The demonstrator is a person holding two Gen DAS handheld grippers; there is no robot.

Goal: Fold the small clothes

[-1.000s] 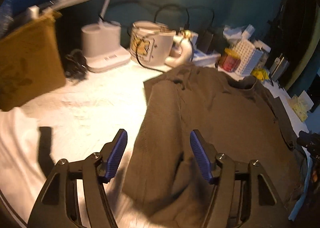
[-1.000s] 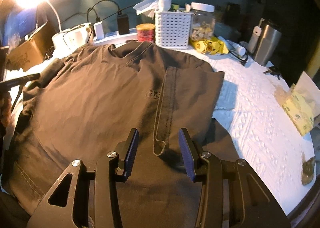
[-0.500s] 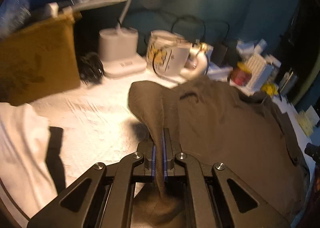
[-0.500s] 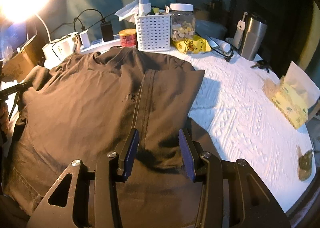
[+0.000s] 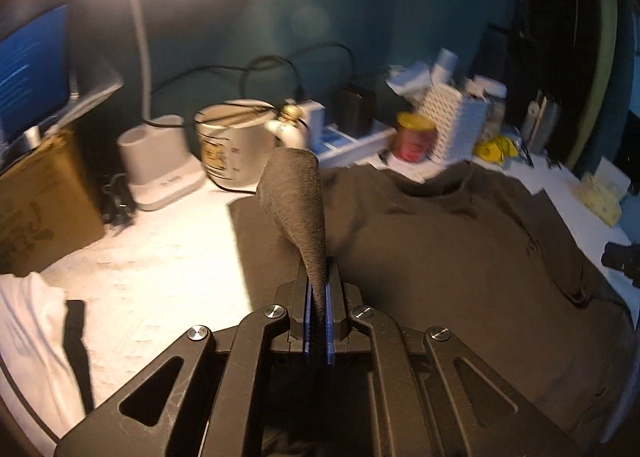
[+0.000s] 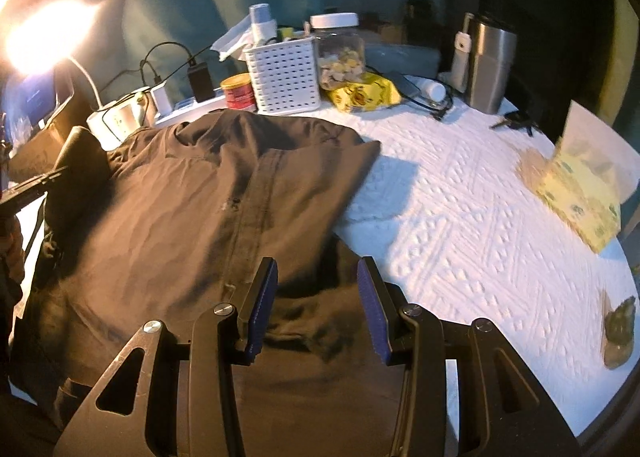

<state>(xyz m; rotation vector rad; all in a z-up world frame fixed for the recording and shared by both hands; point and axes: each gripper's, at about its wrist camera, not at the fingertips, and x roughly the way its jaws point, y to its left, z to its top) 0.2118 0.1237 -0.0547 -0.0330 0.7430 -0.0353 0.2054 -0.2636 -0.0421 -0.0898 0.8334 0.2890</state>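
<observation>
A dark brown t-shirt (image 5: 460, 257) lies spread on the white textured table cover (image 6: 460, 197). My left gripper (image 5: 318, 321) is shut on the shirt's left sleeve (image 5: 296, 193), which stands lifted above the table in a cone-shaped fold. In the right wrist view the same shirt (image 6: 180, 217) has its right side folded inward, the sleeve lying as a strip down the middle. My right gripper (image 6: 316, 309) hovers open just over the folded edge, nothing pinched between its blue pads. The left gripper (image 6: 32, 187) shows at the far left edge.
Along the back stand a white lamp base (image 5: 160, 165), a mug (image 5: 232, 145), a power strip with plugs (image 5: 352, 137), a red tin (image 6: 239, 92), a white basket (image 6: 284, 77), a jar (image 6: 340, 53) and a steel tumbler (image 6: 490, 65). A cardboard box (image 5: 44, 197) sits left, yellow packets (image 6: 580, 197) right.
The left gripper closed on the sleeve's edge and lifted it up and toward the shirt's middle. The right gripper slid rightward along the folded edge, staying open.
</observation>
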